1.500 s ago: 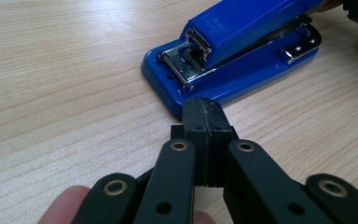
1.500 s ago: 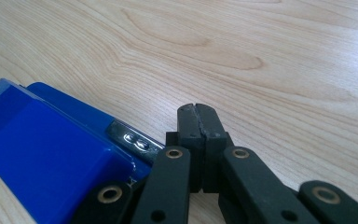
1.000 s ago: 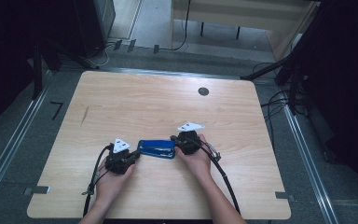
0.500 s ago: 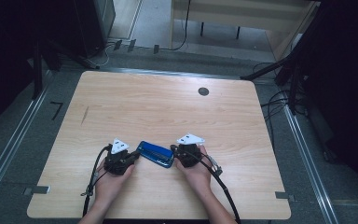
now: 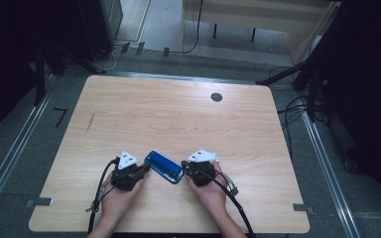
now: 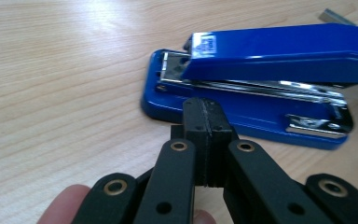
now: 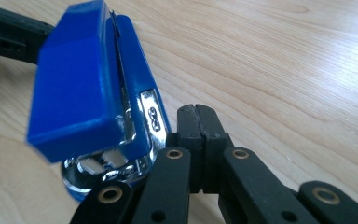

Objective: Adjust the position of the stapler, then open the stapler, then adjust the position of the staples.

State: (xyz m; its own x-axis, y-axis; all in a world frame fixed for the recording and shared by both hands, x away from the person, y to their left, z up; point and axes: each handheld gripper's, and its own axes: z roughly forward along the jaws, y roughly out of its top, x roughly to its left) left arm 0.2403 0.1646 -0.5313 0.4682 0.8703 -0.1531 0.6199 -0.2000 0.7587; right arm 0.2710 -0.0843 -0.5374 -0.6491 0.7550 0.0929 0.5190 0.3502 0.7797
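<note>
Since a second ago the blue stapler [image 5: 163, 166] has swung from lying straight to sitting aslant on the surface [image 5: 188, 119] near its front edge, between our left gripper [image 5: 144, 170] and right gripper [image 5: 184, 165], both jaws clenched on nothing, so we judge we are nudging it round.

We see a blue stapler [image 5: 163, 166] lying flat on the wooden counter [image 5: 188, 119] near its six o'clock edge. It is closed, its long axis running from ten to four o'clock, chrome metal showing between its top and base.
</note>
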